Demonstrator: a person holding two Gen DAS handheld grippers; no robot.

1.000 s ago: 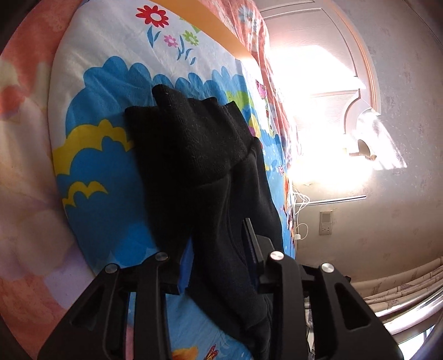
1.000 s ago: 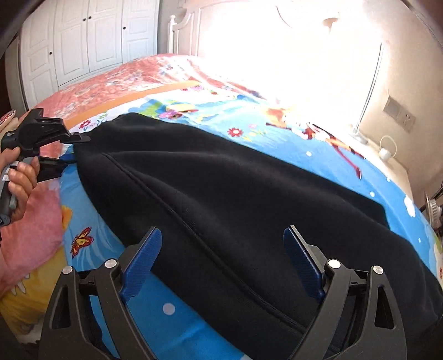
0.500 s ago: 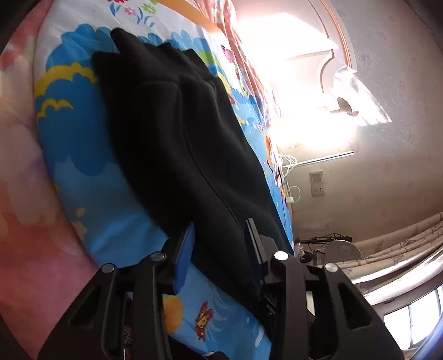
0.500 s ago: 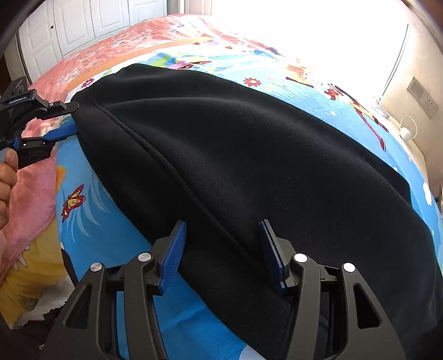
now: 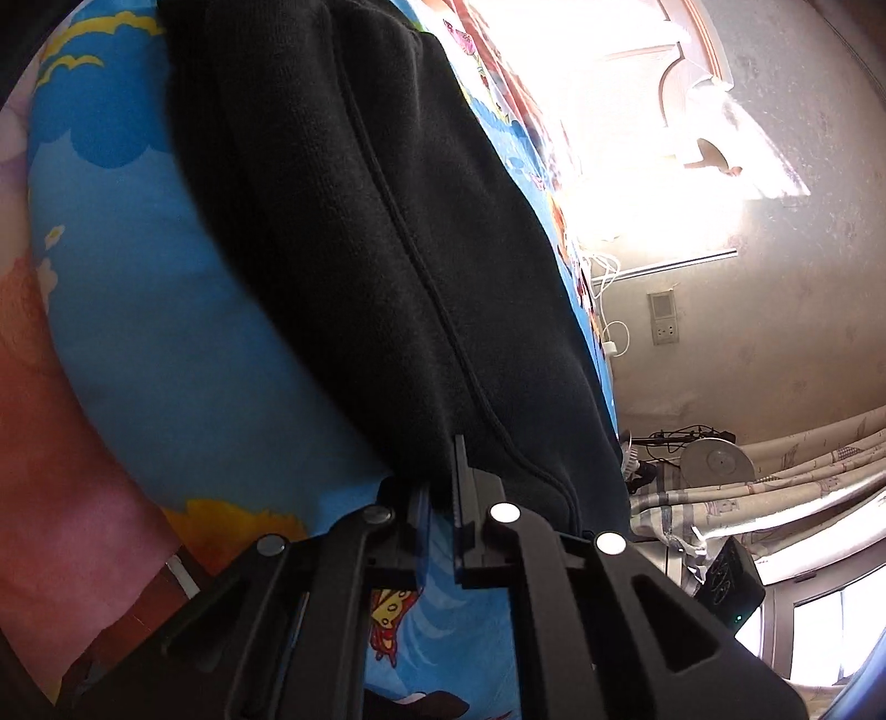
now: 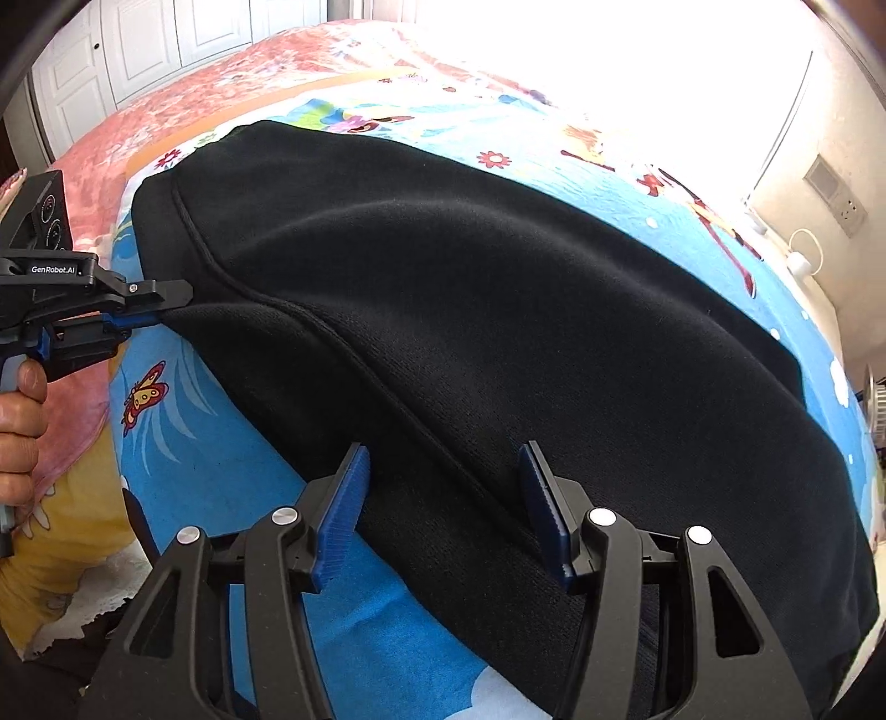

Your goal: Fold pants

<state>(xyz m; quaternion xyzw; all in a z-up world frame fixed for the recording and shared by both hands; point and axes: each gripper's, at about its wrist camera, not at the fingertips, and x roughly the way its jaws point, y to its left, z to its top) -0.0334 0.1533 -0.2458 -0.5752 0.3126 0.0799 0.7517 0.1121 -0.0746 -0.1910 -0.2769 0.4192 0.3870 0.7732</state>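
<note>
Black pants (image 6: 498,310) lie spread across a colourful cartoon bedspread (image 6: 210,443); they also fill the left wrist view (image 5: 360,221). My left gripper (image 5: 440,487) is shut on the near edge of the pants; in the right wrist view it (image 6: 166,304) pinches the pants' left corner. My right gripper (image 6: 443,487) is open, its blue pads (image 6: 343,504) astride the pants' near edge and a seam, with cloth between them.
The bed's front edge drops off below the grippers. A pink blanket (image 5: 72,471) lies to the left. A wall with sockets (image 5: 664,321), cables and curtains (image 5: 775,476) stands beyond the bed. White wardrobes (image 6: 138,50) are at the far left.
My left gripper has closed on the pants' edge and come lower and closer to it. My right gripper has narrowed and moved down over the pants' near edge.
</note>
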